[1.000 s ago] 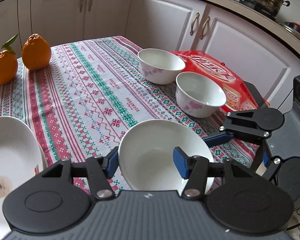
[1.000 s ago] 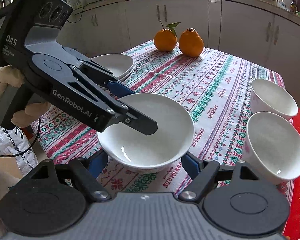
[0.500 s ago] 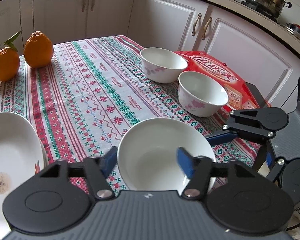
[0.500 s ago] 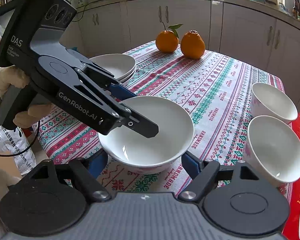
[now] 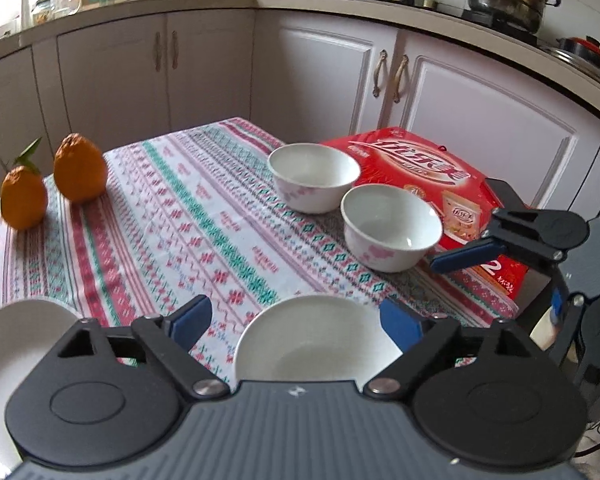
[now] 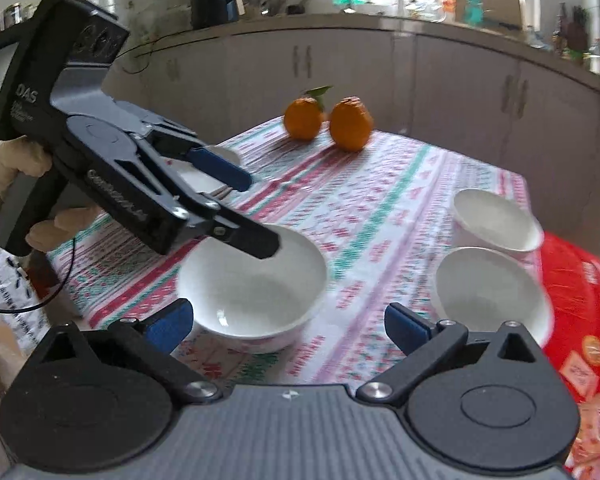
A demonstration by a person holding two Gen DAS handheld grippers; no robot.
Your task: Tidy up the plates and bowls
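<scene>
A wide white bowl stands on the patterned tablecloth near the front edge. My right gripper hangs just short of it; its jaws are opening, the pads wide on either side and off the bowl. My left gripper hovers over the bowl's left rim, also opening, with nothing pressed between its fingers. Two small flowered bowls sit at the far right of the cloth. A stack of white plates lies to the left, partly hidden by the left gripper.
Two oranges rest at the far left corner. A red snack box lies against the small bowls at the table's right edge. White cabinets ring the table. A gloved hand holds the left gripper.
Both grippers have opened their jaws and lifted back a little from the wide bowl. The left one has let go of its rim. The bowl stays on the cloth.
</scene>
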